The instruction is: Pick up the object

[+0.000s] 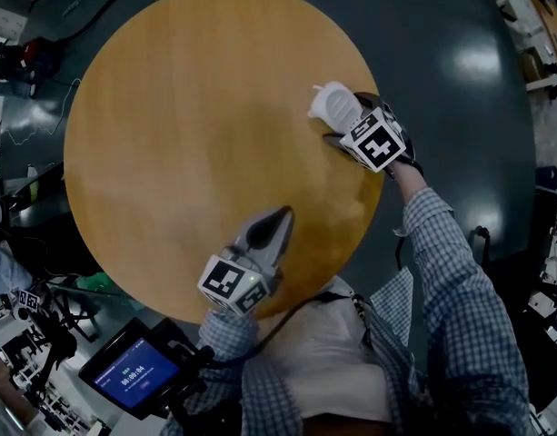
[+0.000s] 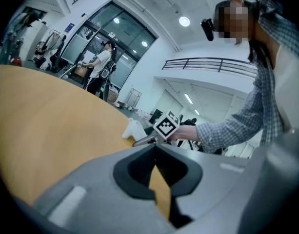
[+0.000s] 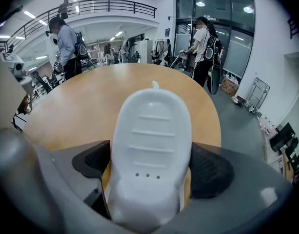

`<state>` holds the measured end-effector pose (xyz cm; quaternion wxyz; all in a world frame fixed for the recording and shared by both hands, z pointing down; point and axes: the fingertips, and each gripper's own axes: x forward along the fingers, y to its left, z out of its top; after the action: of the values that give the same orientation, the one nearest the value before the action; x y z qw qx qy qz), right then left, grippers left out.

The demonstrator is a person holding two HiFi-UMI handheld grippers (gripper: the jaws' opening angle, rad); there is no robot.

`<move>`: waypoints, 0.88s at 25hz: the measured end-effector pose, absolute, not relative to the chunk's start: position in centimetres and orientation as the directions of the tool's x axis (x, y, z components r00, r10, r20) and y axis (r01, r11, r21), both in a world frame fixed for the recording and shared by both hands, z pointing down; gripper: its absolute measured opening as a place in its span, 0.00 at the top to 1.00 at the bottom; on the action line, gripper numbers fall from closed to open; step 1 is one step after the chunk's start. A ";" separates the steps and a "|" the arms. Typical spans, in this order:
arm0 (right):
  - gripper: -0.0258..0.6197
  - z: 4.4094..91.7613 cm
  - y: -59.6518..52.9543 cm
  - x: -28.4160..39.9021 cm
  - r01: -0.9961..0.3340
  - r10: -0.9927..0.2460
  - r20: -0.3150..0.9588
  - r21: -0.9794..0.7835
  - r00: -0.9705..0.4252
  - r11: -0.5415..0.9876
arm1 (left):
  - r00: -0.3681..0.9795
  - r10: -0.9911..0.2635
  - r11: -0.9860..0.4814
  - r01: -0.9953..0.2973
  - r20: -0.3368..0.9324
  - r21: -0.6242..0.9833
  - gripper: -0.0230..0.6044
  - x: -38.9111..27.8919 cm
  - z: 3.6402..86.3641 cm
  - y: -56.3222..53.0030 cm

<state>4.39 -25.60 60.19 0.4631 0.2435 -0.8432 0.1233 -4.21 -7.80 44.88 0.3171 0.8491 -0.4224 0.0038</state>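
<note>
White object (image 3: 151,126) lies centre-frame inside the right tool (image 3: 149,168), whose spread jaws flank it without pressing. Its long axis runs along them. Left tool (image 1: 283,214), jaws together, waits farther off at lower left.

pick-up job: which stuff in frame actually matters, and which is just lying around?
Job:
- white plastic object, lying on the round wooden table
- right gripper, jaws spread either side of it

Lying about:
- left gripper, shut and empty, over the table's near edge
- lit screen device, off the table
</note>
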 end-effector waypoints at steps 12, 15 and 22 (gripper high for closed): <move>0.25 60.9 -25.3 3.9 -0.500 -0.266 0.840 -0.007 -0.473 0.866 | 0.657 -0.710 -0.471 -0.712 0.256 0.522 0.97 -4.2 45.6 -7.4; 0.25 60.3 -25.0 3.8 -0.520 -0.280 0.819 -0.027 -0.501 0.853 | 0.657 -0.711 -0.475 -0.712 0.251 0.517 0.97 -4.3 45.6 -7.3; 0.25 55.1 -23.7 3.4 -0.601 -0.401 0.681 -0.072 -0.612 0.796 | 0.659 -0.715 -0.498 -0.714 0.233 0.492 0.97 -4.3 44.8 -6.5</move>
<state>3.38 -23.66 55.08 0.3372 0.2830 -0.8855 0.1485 -4.28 -6.55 44.83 0.2837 0.8654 -0.4130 -0.0007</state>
